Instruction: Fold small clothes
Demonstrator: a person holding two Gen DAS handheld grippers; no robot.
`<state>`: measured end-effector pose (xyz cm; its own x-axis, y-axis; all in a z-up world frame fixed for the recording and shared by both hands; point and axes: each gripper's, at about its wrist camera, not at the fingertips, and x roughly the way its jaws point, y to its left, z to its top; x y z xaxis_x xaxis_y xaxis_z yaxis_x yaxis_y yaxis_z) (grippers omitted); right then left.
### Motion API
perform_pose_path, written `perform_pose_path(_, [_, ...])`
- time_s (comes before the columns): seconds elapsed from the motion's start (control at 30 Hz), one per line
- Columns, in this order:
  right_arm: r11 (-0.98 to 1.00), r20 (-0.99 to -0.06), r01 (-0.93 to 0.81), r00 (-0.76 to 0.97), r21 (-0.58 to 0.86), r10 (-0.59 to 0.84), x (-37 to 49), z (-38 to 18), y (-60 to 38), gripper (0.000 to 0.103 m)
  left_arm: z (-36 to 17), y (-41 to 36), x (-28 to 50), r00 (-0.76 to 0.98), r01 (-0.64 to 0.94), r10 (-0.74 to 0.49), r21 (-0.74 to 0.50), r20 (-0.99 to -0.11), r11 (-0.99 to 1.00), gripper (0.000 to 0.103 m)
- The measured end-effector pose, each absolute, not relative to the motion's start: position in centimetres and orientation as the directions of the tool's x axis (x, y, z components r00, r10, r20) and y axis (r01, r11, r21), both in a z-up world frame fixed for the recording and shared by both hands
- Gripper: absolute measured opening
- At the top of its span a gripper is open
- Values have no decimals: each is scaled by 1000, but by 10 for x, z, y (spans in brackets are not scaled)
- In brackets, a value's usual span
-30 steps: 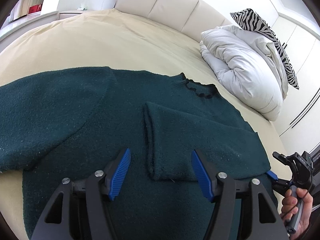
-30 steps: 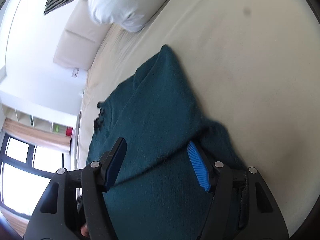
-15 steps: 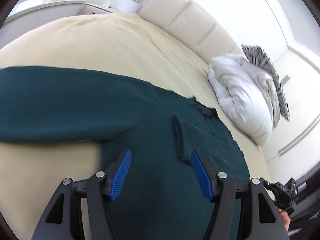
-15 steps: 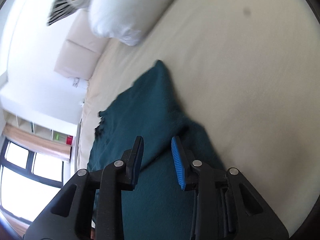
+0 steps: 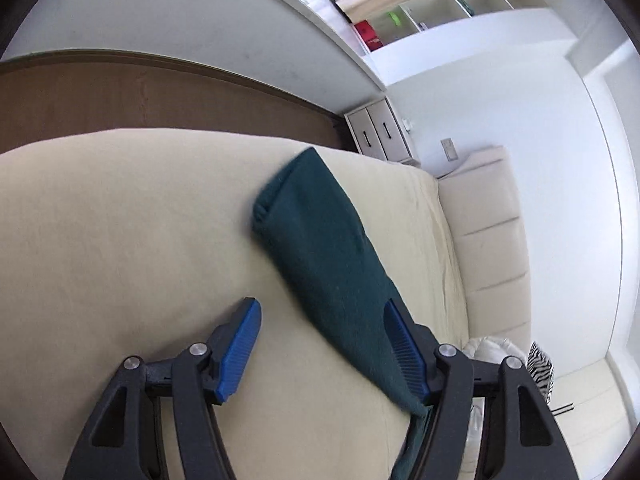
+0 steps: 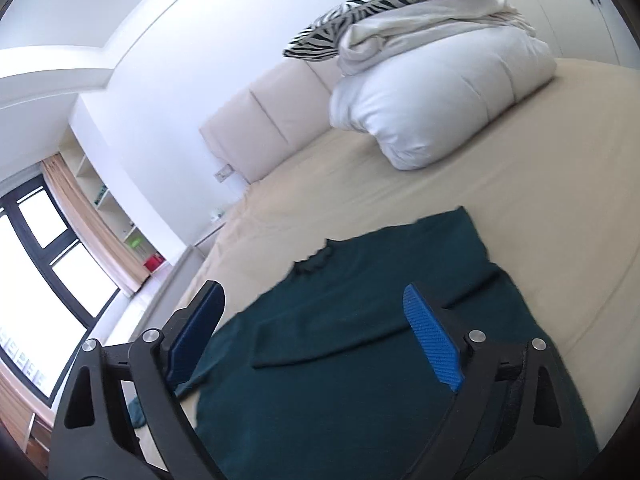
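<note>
Right wrist view: wide bed with beige sheet (image 6: 500, 184) carries a dark green knitted sweater (image 6: 360, 320) lying flat, neckline towards the cream padded headboard (image 6: 256, 136), one sleeve folded across the body; white folded duvet (image 6: 440, 104) beside the headboard, zebra-striped pillow (image 6: 384, 0) on top; right tool (image 6: 312, 340) above the sweater, jaws opening, nothing between them. Left wrist view: the other green sleeve (image 5: 324, 248) lies stretched across the sheet; left tool (image 5: 324, 352) spread, its right pad touching the sleeve, no pinch.
</note>
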<state>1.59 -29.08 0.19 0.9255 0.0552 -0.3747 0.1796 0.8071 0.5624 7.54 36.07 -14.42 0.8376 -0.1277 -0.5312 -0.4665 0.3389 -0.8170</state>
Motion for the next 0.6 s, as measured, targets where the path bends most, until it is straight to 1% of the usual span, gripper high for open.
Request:
perform_pose_path(0.1, [827,-365,182,931,532,30,16,15,-278,91,-148,372,86,843,-479,-98,-821,-529,310,67])
perform_pose_path(0.2, [855,-349,202,937,478,-26,12,29,-266,93,-152,380,101,846,-486,-72,-821,-528,301,66])
perform_pose_path(0.27, [872,-338,225,938,435,-74,5,40,-260,94,-151,384,114,838,-496,-70,-808,-542,319,51])
perform_pose_path(0.33, [880,-330,233,939,413,-93,-2,47,-259,96,-151,384,126,819,-514,-85,-791,-568,333,17])
perform_pose_path(0.37, [880,-329,241,939,410,-104,-3,49,-259,99,-148,382,130,815,-514,-89,-784,-573,347,12])
perform_pose_path(0.4, [878,-327,246,939,411,-110,-5,51,-260,100,-139,378,133,814,-508,-81,-773,-575,380,9])
perform_pose_path(0.5, [866,-343,246,935,435,-94,-8,47,-268,100,-101,351,139,829,-449,-62,-728,-556,517,9])
perform_pose_path(0.6, [845,-429,263,902,466,-44,-2,27,-281,100,-61,301,155,842,-347,-96,-668,-532,658,9])
